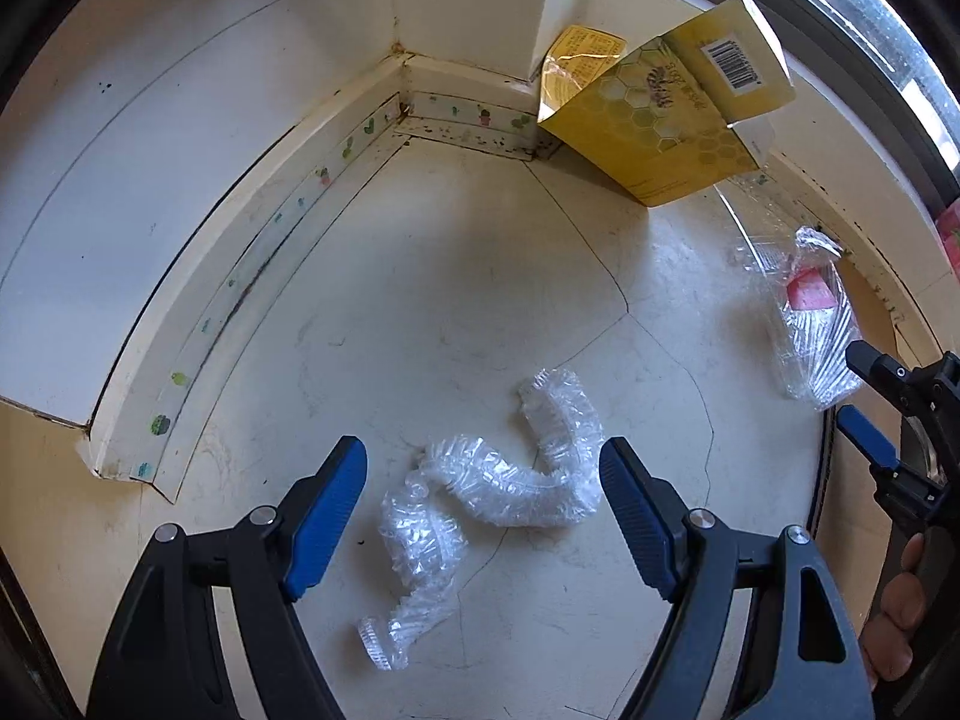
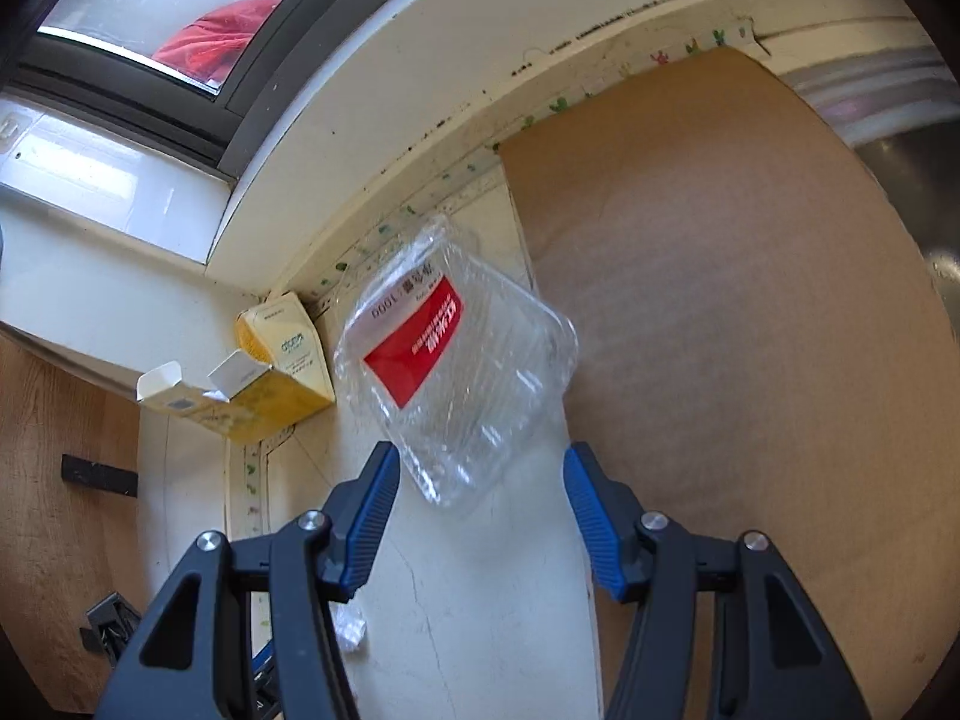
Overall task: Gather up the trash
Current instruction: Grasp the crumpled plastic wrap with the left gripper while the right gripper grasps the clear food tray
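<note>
- The crumpled plastic wrap (image 1: pixel 492 498) lies on the cream floor (image 1: pixel 456 276), out from the corner where the baseboards meet, as a twisted strip. Its long axis snakes from the lower left to the upper right in the left wrist view, roughly crosswise to the line the jaws point along.
- The left gripper (image 1: pixel 483 498) hovers over it with jaws spread wide, one on each side of the strip's middle. The right-hand pad looks just beside the wrap's upper bend; I cannot tell whether it touches. Nothing is pinched.
- The clear plastic tray (image 2: pixel 456 360) with a red label lies farther along the floor, beside the edge of a brown cardboard sheet (image 2: pixel 720 330) and near the baseboard.
- The right gripper (image 2: pixel 480 492) is the nearer one to the tray, jaws spread, with the tray's near corner just ahead of them, not gripped.
- A yellow carton (image 1: pixel 660 126), flaps open, leans in the corner, well apart from both grippers.
</note>
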Available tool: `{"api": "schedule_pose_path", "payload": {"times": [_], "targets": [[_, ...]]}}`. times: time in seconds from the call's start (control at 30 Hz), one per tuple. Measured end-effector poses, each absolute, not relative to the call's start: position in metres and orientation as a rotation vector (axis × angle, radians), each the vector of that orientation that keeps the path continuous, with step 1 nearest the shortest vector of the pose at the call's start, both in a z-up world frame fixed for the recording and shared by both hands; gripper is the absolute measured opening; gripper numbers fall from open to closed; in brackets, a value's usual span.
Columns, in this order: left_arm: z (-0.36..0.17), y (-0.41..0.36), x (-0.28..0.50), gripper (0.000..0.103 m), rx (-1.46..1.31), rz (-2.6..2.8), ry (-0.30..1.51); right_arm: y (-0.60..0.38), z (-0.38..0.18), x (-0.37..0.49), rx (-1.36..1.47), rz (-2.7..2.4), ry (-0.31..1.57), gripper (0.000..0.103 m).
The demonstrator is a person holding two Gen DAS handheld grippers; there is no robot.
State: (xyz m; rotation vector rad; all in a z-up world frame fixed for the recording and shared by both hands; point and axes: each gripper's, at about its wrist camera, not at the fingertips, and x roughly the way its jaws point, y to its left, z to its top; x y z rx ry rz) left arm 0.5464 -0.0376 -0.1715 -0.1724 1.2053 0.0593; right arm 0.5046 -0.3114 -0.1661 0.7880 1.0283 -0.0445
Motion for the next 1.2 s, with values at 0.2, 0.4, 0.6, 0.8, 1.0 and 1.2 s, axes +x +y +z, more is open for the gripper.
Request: {"api": "schedule_pose_path", "payload": {"times": [0.2,0.4,0.6,0.8,1.0,1.2], "targets": [[-0.185,-0.033,0.553,0.061,-0.241,0.102,1.241,-0.304,-0.179,0.518,0.777,-0.025,1.037,0.046],[-0.184,-0.036,0.553,0.013,-0.209,0.108,1.225,-0.297,-0.187,0.524,0.779,-0.006,1.024,0.017],[-0.176,-0.034,0.531,0.008,-0.171,0.127,1.159,-0.303,-0.185,0.512,0.843,0.020,0.988,0.008],[-0.161,-0.025,0.506,0.007,-0.147,0.123,1.116,-0.319,-0.170,0.489,0.861,-0.034,0.945,0.007],[-0.149,-0.017,0.476,0.007,-0.167,0.083,1.115,-0.320,-0.162,0.459,0.854,-0.053,0.948,0.007],[-0.124,-0.019,0.431,0.007,-0.135,-0.008,1.066,-0.312,-0.147,0.408,0.830,-0.059,0.952,0.006]]}}
